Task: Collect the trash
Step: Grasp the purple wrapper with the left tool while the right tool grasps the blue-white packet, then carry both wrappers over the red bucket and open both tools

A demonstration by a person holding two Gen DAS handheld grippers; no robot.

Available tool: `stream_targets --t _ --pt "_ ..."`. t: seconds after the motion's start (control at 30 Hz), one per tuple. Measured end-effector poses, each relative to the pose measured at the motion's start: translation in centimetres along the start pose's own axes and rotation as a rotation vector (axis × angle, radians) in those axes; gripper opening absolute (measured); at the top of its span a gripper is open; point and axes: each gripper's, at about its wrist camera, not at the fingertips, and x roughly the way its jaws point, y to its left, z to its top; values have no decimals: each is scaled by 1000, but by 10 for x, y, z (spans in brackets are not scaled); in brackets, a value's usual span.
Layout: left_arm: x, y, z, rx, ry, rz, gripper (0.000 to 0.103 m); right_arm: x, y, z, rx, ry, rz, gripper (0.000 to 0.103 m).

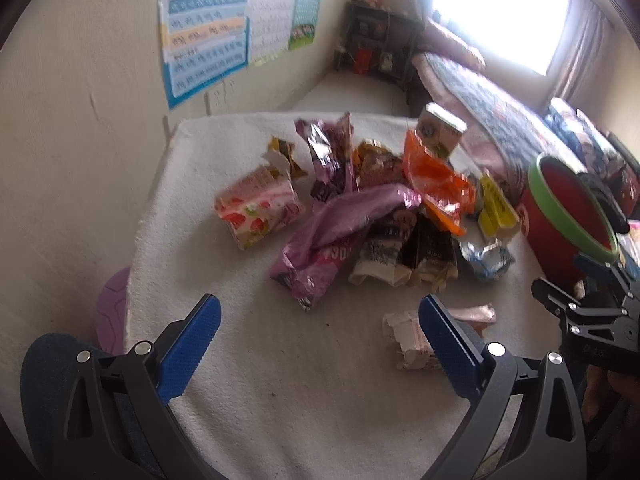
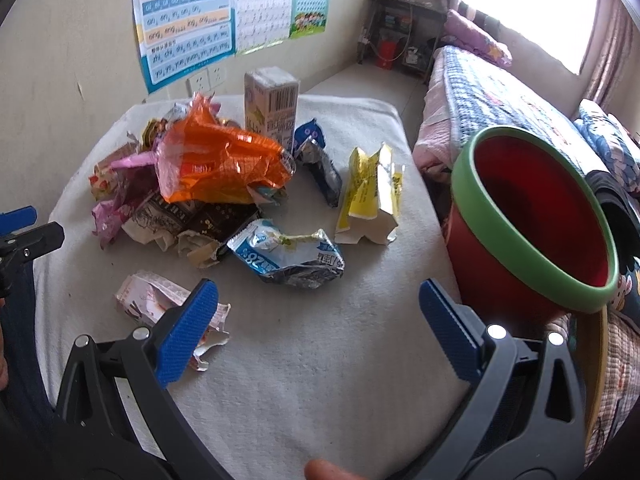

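Left gripper, jaws spread wide and empty, above white towel-covered table; crumpled pink-and-white wrapper just behind its right finger. Right gripper, likewise wide open, same wrapper behind its left finger. Heap of wrappers beyond, topped by orange wrapper; red bin with green rim at table's right edge.
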Motion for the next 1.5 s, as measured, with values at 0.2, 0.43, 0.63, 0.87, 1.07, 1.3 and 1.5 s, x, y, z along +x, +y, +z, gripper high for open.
stream_targets --t 0.2,0.43,0.63,0.87,1.07,1.3,1.5 --pt "19 -8 13 78 79 9 95 21 -2 4 -17 78 36 99" --pt "49 0 27 166 159 73 94 46 -2 13 -83 122 58 99" --pt "64 -1 32 211 206 41 94 68 2 16 -138 187 95 99" --pt "80 -6 33 212 215 15 79 77 8 15 -159 212 147 90" --pt "83 -1 30 186 219 -3 51 79 9 8 -158 230 166 64" --pt "78 1 29 171 220 -35 30 77 0 9 -118 222 165 25" --pt "68 3 29 147 224 -45 24 67 -7 14 -94 212 174 16"
